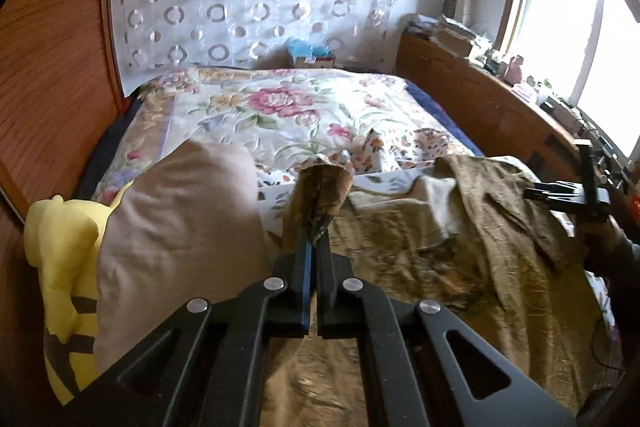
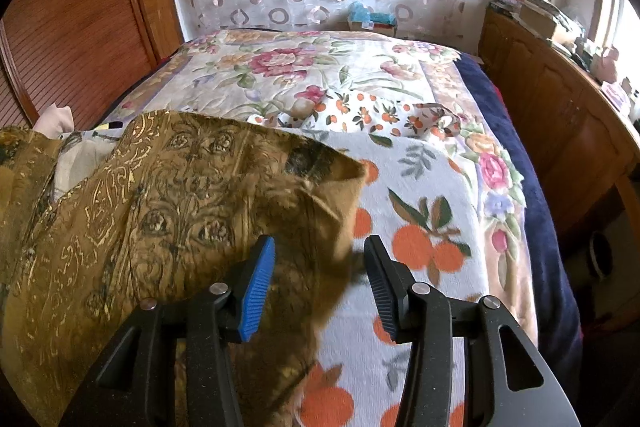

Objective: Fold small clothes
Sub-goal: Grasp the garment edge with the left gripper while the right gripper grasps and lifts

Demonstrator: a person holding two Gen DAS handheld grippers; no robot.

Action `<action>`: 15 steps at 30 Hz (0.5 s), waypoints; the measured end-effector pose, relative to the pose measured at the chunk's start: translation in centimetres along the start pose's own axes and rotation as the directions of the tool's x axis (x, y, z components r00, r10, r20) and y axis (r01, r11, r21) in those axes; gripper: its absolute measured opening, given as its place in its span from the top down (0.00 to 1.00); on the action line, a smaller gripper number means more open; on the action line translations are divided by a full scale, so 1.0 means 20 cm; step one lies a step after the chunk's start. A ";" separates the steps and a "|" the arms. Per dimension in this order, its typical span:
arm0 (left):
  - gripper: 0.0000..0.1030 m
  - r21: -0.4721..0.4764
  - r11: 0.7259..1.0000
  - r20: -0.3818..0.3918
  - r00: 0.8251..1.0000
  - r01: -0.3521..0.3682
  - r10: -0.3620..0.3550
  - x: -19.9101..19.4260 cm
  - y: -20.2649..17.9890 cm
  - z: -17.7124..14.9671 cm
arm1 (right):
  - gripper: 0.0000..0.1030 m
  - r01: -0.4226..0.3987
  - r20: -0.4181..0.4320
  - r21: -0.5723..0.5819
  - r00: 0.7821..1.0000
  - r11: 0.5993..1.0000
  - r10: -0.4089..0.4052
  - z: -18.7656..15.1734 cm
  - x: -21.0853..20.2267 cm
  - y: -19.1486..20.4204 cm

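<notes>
An olive-brown garment [image 1: 460, 227] with a gold pattern lies rumpled on the bed. In the left wrist view my left gripper [image 1: 318, 239] is shut on a bunched fold of it and holds that fold raised above the bed. In the right wrist view the same garment [image 2: 160, 195] spreads to the left, and its near corner hangs between the fingers of my right gripper [image 2: 320, 267]. That gripper stands open, with the blue pad [image 2: 258, 287] and the black pad [image 2: 382, 283] both clear of the cloth. Below the garment lies a white blanket with orange fruit print [image 2: 420, 211].
A floral quilt [image 2: 300, 67] covers the far part of the bed. A beige pillow [image 1: 176, 227] and a yellow plush toy [image 1: 64, 247] sit at the left. A wooden cabinet [image 1: 480, 107] with clutter runs along the right under a window. Wood panelling [image 2: 80, 7] bounds the left.
</notes>
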State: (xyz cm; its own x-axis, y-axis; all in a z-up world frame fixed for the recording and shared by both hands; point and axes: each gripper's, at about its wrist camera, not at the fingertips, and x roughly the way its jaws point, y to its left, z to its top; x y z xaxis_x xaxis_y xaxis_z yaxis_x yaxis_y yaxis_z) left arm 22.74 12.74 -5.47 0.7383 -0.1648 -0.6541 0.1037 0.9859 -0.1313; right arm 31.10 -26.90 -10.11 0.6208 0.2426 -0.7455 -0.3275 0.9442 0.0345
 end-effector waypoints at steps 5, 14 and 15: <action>0.98 0.015 1.000 0.041 0.999 0.020 -0.021 -0.14 -0.07 -0.03 | 0.94 -0.049 0.037 -0.078 0.998 0.996 0.052 0.01 -0.08 0.08; 0.98 0.023 1.000 0.124 0.992 0.011 -0.013 -0.44 -0.12 -0.14 | 0.96 -0.127 0.262 -0.051 0.955 0.991 0.136 -0.18 -0.59 0.12; 0.98 0.031 0.999 0.135 0.991 0.004 -0.009 -0.47 -0.13 -0.16 | 0.96 -0.123 0.277 -0.058 0.952 0.991 0.134 -0.22 -0.63 0.13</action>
State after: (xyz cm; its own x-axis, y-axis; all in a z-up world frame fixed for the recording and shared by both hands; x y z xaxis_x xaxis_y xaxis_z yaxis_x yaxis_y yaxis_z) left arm 13.31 11.70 -1.36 0.8206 -0.1679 -0.5462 0.1278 0.9856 -0.1108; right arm 19.30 -28.57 -3.46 0.7438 0.4191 -0.5207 -0.4419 0.8928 0.0874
